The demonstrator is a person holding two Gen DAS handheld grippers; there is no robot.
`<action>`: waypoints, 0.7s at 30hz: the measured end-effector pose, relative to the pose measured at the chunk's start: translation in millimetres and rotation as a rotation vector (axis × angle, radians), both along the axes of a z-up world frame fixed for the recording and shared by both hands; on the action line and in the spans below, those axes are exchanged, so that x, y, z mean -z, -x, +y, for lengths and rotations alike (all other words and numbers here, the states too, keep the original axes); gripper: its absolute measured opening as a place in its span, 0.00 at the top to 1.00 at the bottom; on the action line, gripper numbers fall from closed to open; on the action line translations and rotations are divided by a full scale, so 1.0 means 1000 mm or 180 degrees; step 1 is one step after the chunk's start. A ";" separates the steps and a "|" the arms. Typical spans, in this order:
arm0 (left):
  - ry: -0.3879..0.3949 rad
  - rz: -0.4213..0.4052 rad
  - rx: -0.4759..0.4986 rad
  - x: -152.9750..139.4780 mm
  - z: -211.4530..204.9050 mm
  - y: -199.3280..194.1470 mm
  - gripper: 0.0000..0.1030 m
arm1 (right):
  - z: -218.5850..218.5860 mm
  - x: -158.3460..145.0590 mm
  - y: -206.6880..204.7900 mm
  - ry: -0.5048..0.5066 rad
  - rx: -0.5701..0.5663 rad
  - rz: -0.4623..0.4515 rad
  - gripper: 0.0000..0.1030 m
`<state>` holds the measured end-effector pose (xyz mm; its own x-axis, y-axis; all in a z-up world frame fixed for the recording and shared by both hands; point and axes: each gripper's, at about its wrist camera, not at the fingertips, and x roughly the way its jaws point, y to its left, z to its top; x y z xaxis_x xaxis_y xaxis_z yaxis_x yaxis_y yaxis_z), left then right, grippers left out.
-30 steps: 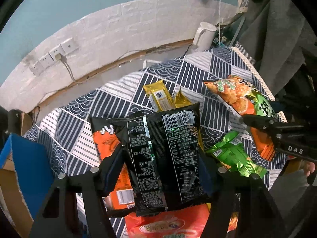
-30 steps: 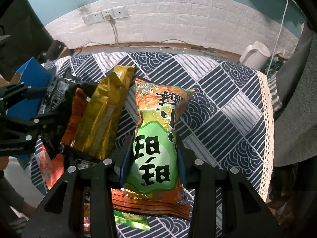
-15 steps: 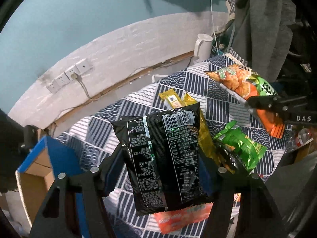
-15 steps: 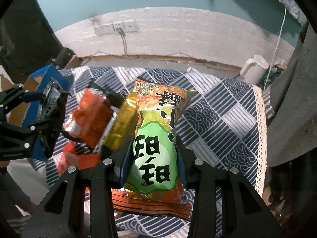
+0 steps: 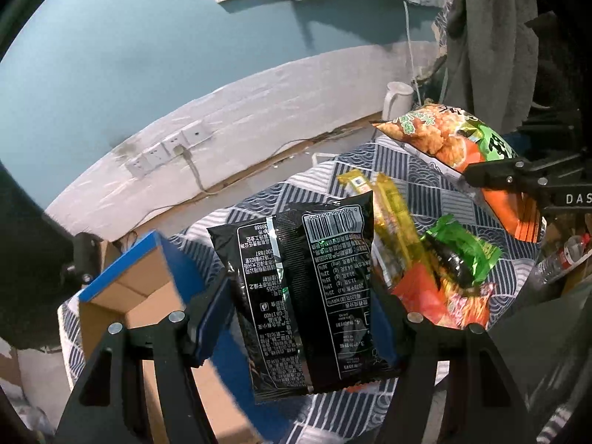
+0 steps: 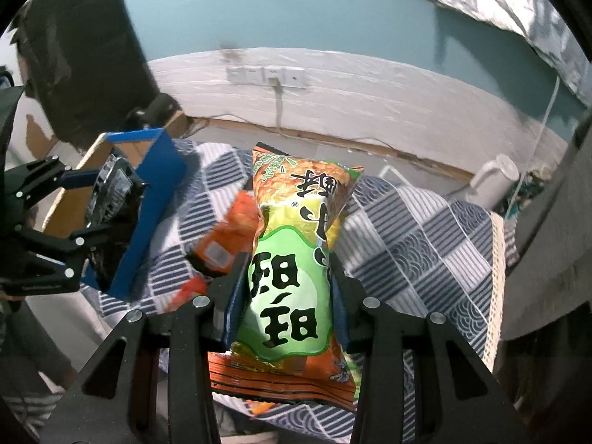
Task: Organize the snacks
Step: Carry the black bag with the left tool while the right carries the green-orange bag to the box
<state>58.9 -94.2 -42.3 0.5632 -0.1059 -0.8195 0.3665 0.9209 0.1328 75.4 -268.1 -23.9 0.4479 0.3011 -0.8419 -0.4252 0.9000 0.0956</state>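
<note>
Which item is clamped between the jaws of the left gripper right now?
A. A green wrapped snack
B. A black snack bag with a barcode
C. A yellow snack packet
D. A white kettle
B. In the left wrist view the left gripper has its jaws pressed on both sides of the black snack bag, barcode side up, lifted clear of the patterned cloth.

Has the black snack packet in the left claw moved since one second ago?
Yes. The black snack packet, gripped by the left claw, has risen from the snack pile and shifted left, now beside the blue cardboard box on the patterned tablecloth.
</note>
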 end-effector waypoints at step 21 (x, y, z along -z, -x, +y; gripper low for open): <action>-0.0029 -0.0024 -0.0634 0.003 0.126 0.029 0.33 | 0.149 -0.013 0.007 -0.0098 -0.0853 0.0010 0.62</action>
<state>29.8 32.3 -44.9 0.5785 0.0154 -0.8156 0.1763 0.9738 0.1435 68.6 -119.4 -10.4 0.3461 0.4340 -0.8318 -0.6476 0.7520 0.1229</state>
